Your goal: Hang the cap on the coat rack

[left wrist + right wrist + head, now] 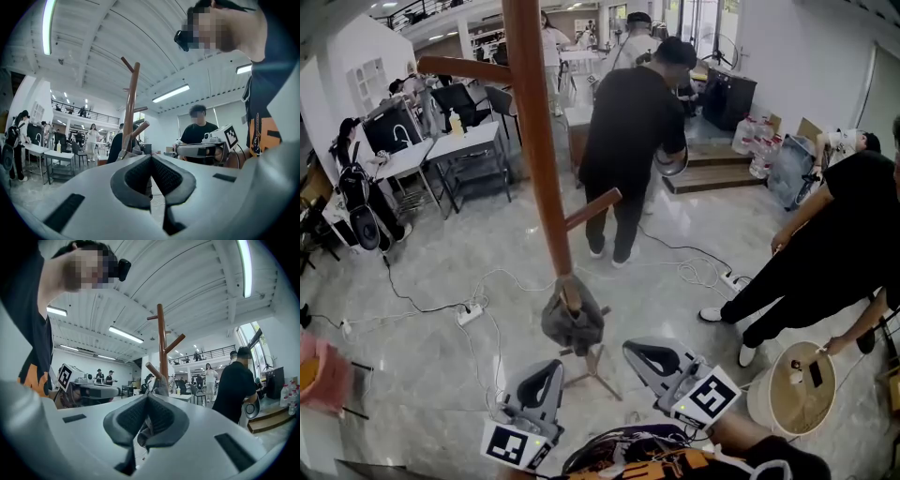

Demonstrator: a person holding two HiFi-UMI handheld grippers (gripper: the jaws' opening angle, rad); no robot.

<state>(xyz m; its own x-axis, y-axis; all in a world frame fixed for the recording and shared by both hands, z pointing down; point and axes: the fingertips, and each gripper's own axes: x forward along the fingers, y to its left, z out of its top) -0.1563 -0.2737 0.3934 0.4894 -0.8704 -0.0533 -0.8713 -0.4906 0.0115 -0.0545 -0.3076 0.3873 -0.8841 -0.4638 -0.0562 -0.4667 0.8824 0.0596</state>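
Rack top (159, 308) in gripper views only

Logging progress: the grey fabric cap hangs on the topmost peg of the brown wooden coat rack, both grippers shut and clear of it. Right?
No: the head view shows the grey fabric cap hanging on the lowest peg of the brown wooden coat rack. The left gripper and right gripper are shut and clear of it.

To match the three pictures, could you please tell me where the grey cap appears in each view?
Head view: the cap hangs low on the coat rack, below centre.
Left gripper view: the cap sits just left of centre, beside the pole.
Right gripper view: just right of centre, against the pole.
Shared landmark: the brown coat rack pole.
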